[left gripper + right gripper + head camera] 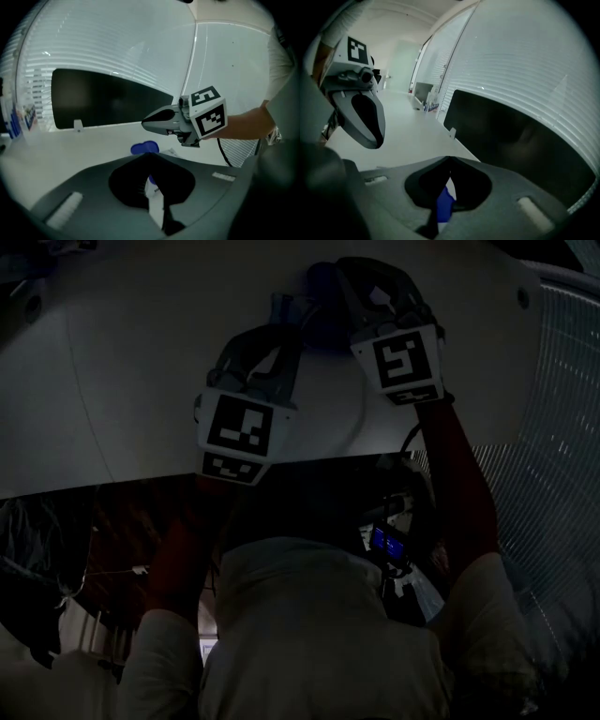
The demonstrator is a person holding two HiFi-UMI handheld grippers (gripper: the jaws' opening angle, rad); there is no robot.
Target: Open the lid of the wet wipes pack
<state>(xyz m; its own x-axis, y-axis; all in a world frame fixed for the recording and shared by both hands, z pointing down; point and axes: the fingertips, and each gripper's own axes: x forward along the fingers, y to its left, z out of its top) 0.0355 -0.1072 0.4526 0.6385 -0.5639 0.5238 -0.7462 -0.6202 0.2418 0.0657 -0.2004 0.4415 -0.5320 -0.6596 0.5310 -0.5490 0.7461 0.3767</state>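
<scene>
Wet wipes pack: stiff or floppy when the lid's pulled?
Probably floppy: the wet wipes pack shows as a thin strip in the shut left gripper. Likely light, so it may lift if the right gripper pulls the blue lid.

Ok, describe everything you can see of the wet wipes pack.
Little of it shows. The wet wipes pack looks white and thin, with dark print and blue parts. A white strip of it is pinched in the left tongs, whose tips meet; a rounded blue piece, probably its lid, shows just beyond them above the white table. Another blue part sits inside the shut right tongs. Whether the lid is open cannot be told.
</scene>
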